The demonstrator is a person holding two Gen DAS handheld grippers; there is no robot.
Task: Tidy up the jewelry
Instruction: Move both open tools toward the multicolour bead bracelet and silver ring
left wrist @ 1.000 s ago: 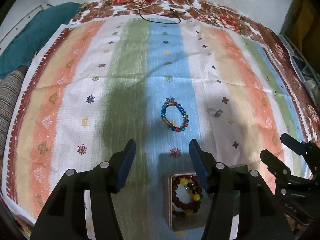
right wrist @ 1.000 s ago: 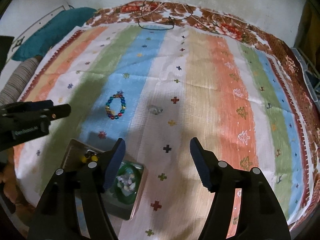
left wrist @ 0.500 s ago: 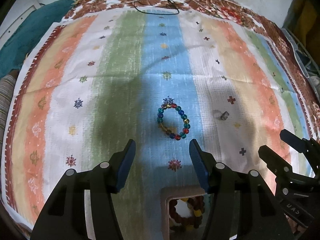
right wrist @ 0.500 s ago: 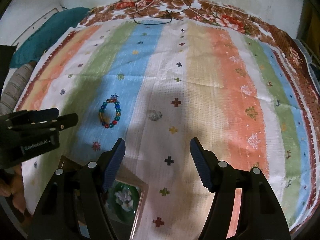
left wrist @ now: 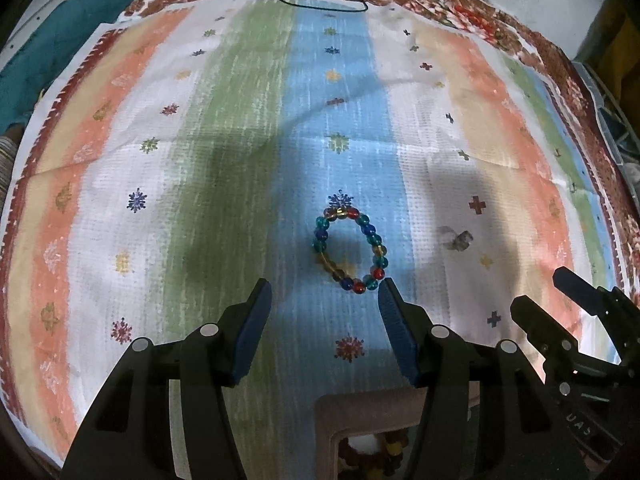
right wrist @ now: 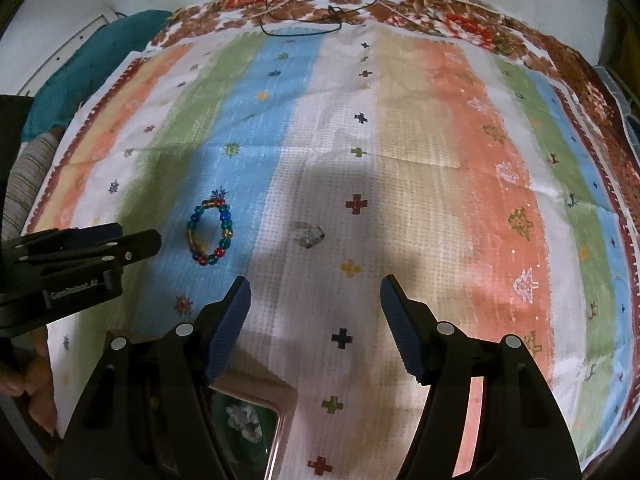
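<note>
Jewelry box point(left wrist: 360, 410) near edge holds a brown-and-yellow bead bracelet point(left wrist: 384, 446), colorful bead bracelet point(left wrist: 350, 249) on striped cloth point(left wrist: 240, 160), left gripper point(left wrist: 324, 286) and right gripper point(right wrist: 314, 284) both spread wide, empty.

Cloth point(left wrist: 240, 128): vertical stripes in orange, cream, white, green, blue, dotted with small snowflake and cross motifs in navy, red, yellow, green. Its border point(right wrist: 440, 20): brown and red floral on white. Bracelet point(left wrist: 349, 249): round beads in teal, blue, red, amber. Small ring point(right wrist: 309, 236): clear, greyish. Both grippers black; finger pads point(left wrist: 252, 332) dark blue, ribbed. Box point(left wrist: 360, 412): tan rim, brown and yellow beads inside. Pillow point(right wrist: 100, 64) at left: teal. Cable point(right wrist: 296, 32) on far edge: black.
</note>
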